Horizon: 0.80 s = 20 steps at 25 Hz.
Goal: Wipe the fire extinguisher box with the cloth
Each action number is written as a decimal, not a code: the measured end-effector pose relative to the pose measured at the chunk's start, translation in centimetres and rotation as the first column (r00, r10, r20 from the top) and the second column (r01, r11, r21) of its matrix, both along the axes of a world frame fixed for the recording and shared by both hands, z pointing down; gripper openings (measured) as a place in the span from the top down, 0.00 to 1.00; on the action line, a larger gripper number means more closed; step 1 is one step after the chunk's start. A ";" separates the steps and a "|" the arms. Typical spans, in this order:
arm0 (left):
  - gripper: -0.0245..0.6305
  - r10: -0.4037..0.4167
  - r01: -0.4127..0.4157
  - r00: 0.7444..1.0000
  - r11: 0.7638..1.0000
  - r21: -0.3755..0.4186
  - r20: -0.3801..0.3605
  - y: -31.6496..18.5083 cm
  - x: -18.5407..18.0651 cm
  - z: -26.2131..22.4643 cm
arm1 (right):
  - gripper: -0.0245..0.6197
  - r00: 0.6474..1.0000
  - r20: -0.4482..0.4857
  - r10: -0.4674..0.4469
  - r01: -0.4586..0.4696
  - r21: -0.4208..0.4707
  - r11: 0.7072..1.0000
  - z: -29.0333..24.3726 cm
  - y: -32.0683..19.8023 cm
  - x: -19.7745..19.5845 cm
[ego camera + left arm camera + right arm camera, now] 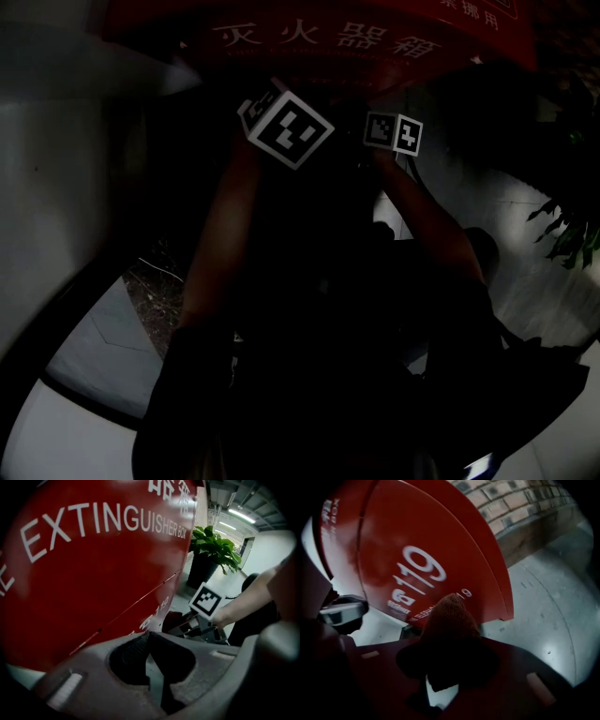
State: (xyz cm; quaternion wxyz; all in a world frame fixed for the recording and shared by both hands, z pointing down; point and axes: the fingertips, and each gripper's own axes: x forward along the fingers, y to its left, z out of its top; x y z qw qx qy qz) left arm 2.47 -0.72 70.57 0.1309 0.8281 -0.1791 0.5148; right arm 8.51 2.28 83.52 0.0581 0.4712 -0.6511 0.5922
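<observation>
The red fire extinguisher box (356,37) stands ahead of me, with white lettering on its front. Its face (93,569) fills the left gripper view, very close. My left gripper (149,637) is shut with nothing between its jaws, its tips near the box's lower front. My right gripper (451,637) is shut on a brownish-red knitted cloth (450,618), which sticks out past the jaws towards the box's lower part (417,569), printed "119". Whether the cloth touches the box cannot be told. Both marker cubes (286,127) (394,132) show just under the box in the dark head view.
A potted plant (213,545) stands on the floor beyond the box; its leaves (572,234) show at the right. A brick wall (520,503) runs behind the box, above grey floor (553,602). The person's forearm (253,597) reaches in from the right.
</observation>
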 end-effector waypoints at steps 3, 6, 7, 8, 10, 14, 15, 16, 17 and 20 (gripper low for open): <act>0.96 0.002 -0.002 1.000 1.000 0.000 -0.001 0.4 -0.1 -0.2 | 0.77 1.000 0.014 0.027 -0.027 0.005 1.000 2.1 -0.8 0.1; 0.96 0.011 -0.011 1.000 1.000 0.001 0.002 0.9 -0.3 -0.3 | 0.77 0.996 -0.055 0.075 -0.078 -0.050 0.996 5.7 -1.1 1.8; 0.96 0.016 -0.016 1.000 1.000 0.001 0.004 1.1 -0.4 -0.3 | 0.77 0.994 -0.068 0.086 -0.090 -0.055 0.994 6.5 -1.4 2.1; 0.96 0.021 -0.021 1.000 1.000 0.002 0.007 1.2 -0.5 -0.3 | 0.77 0.993 -0.080 0.092 -0.097 -0.056 0.994 7.0 -1.6 2.4; 0.96 0.032 -0.032 0.999 0.999 0.007 0.010 1.4 -0.6 -0.4 | 0.77 0.990 -0.107 0.088 -0.094 -0.056 0.994 7.9 -2.0 2.7; 0.96 0.052 -0.052 0.998 0.999 0.003 0.029 1.8 -1.0 0.0 | 0.77 0.988 -0.128 0.090 -0.101 -0.078 0.992 9.3 -1.8 2.7; 0.96 0.058 -0.058 0.998 0.998 0.001 0.032 1.9 -1.1 0.0 | 0.77 0.987 -0.126 0.100 -0.111 -0.082 0.990 9.5 -1.8 2.7; 0.96 0.062 -0.062 0.998 0.998 0.000 0.031 1.9 -1.1 0.0 | 0.77 0.986 -0.122 0.110 -0.120 -0.083 0.989 9.6 -1.9 2.8; 0.96 0.063 -0.063 0.998 0.998 0.000 0.027 1.9 -1.1 -0.1 | 0.77 0.986 -0.118 0.115 -0.125 -0.081 0.989 9.6 -2.0 2.8; 0.96 0.058 -0.058 0.998 0.998 0.001 0.010 1.6 -1.1 -0.4 | 0.77 0.988 -0.101 0.113 -0.120 -0.068 0.990 8.9 -2.7 2.5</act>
